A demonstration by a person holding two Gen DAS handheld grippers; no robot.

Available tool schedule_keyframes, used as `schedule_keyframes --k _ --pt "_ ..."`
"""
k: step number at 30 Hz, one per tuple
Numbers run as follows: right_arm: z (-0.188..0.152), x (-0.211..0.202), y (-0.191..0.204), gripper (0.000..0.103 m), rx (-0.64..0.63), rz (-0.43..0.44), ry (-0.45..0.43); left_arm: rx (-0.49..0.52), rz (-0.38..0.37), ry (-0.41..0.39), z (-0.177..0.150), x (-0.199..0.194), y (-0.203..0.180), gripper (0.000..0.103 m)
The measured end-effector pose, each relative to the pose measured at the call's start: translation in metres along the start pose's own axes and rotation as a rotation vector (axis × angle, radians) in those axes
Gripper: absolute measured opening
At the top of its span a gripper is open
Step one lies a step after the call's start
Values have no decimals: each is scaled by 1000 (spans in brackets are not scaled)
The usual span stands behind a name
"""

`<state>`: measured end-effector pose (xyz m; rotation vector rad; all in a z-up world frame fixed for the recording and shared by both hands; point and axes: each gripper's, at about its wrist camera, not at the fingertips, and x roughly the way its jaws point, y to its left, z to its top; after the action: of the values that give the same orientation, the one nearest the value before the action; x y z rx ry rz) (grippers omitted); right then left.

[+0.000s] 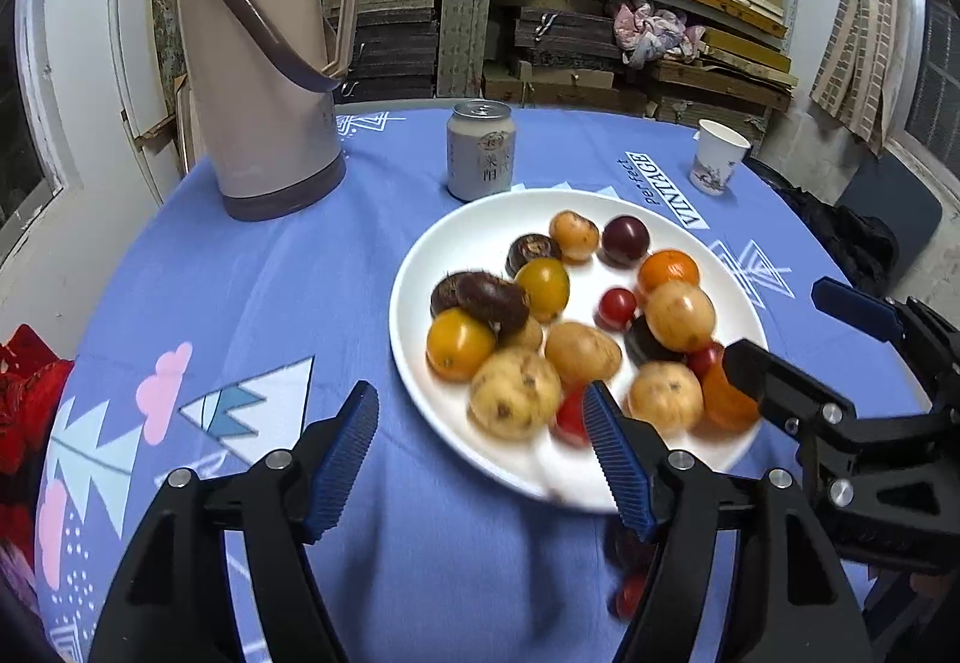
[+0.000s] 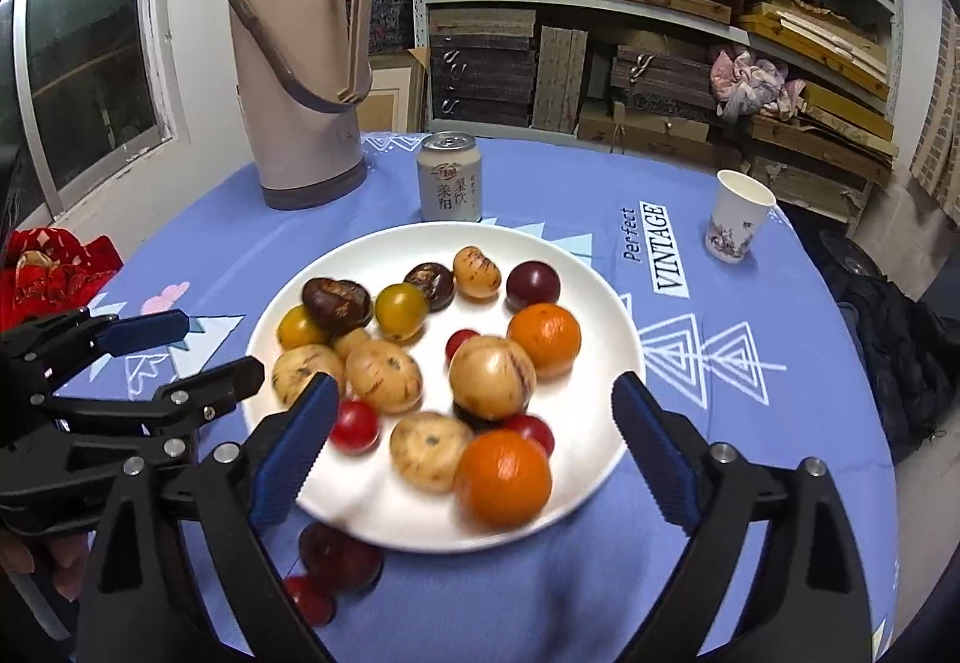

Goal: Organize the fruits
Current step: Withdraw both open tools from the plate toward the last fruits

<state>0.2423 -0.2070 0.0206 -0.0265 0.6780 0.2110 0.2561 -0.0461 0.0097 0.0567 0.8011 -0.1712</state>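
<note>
A white plate [image 2: 594, 297] [image 1: 456, 243] holds several fruits: tan speckled ones, yellow tomatoes, dark chestnuts, cherry tomatoes, a purple plum [image 2: 533, 285] and oranges [image 2: 503, 477]. A dark plum [image 2: 339, 558] and a red cherry tomato [image 2: 309, 600] lie on the cloth just in front of the plate. My right gripper [image 2: 474, 453] is open and empty over the plate's near side, above the near orange. My left gripper [image 1: 480, 453] is open and empty at the plate's near left rim. The right gripper also shows in the left wrist view [image 1: 798, 327].
A tan thermos [image 2: 300, 69] stands at the back left, a drink can [image 2: 450, 177] behind the plate, a paper cup [image 2: 735, 222] at the right. The round table has a blue patterned cloth [image 2: 750, 423]. Red fabric [image 2: 48, 267] lies off the left edge. Shelves stand behind.
</note>
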Motion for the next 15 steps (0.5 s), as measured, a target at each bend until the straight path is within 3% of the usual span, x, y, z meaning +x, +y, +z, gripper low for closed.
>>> schedule_keyframes --k 12,14,15 --pt "-45 -28 3 91 29 -4 2 9 -3 16 -50 -23 -7 72" --pt "-51 -32 2 91 35 -10 3 10 -2 20 -57 -26 -7 77" --pt "-52 -33 1 91 38 -11 3 14 3 20 -60 -28 -6 85"
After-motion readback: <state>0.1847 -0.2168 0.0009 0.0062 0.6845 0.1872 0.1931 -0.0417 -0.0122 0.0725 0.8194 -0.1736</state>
